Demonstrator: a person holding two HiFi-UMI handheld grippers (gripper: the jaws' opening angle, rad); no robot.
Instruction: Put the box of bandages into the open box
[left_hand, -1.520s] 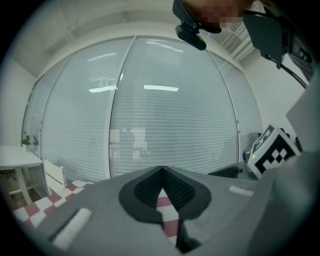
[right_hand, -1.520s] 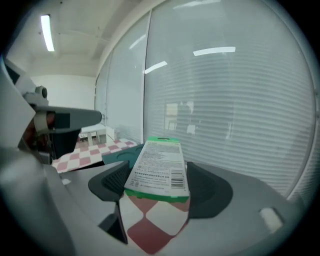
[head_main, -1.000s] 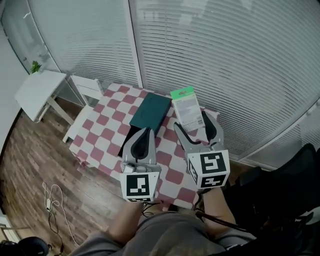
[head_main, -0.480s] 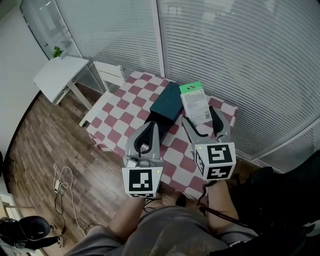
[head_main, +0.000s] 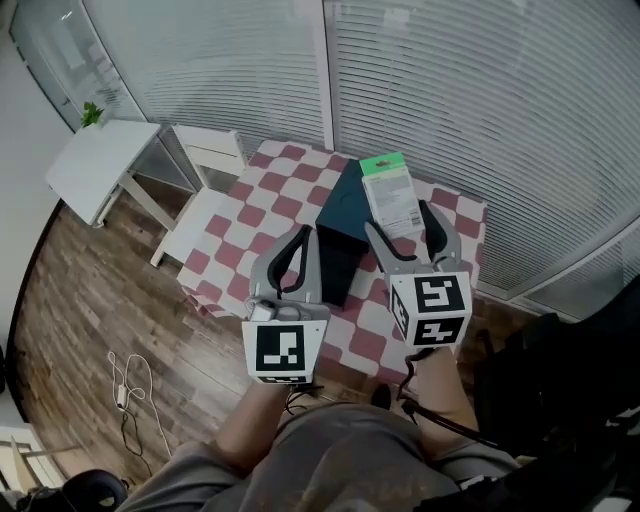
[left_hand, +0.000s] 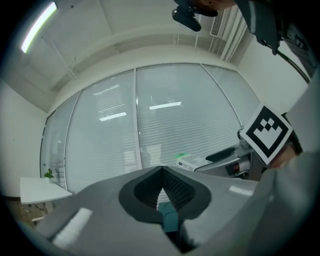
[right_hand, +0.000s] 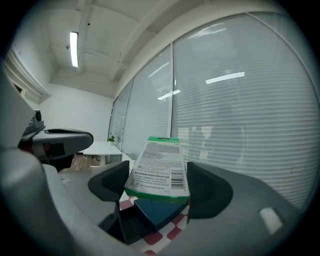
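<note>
My right gripper (head_main: 399, 218) grips the white cardboard bandage box with the green top (head_main: 390, 192) across its width, jaws spread wide, just above the dark teal open box (head_main: 343, 208) on the red-and-white checked tablecloth (head_main: 280, 185). My left gripper (head_main: 297, 240) is closed and empty. I should level the bandage box over the black cavity (head_main: 335, 272), lower it, then release.

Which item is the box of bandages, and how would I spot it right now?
Find the table with the red-and-white checked cloth by the window blinds. Just above it, the right gripper holds the box of bandages between its jaws. It is flat and white with a green end and small print plus a barcode, unlike the plain dark teal box beneath it.
</note>
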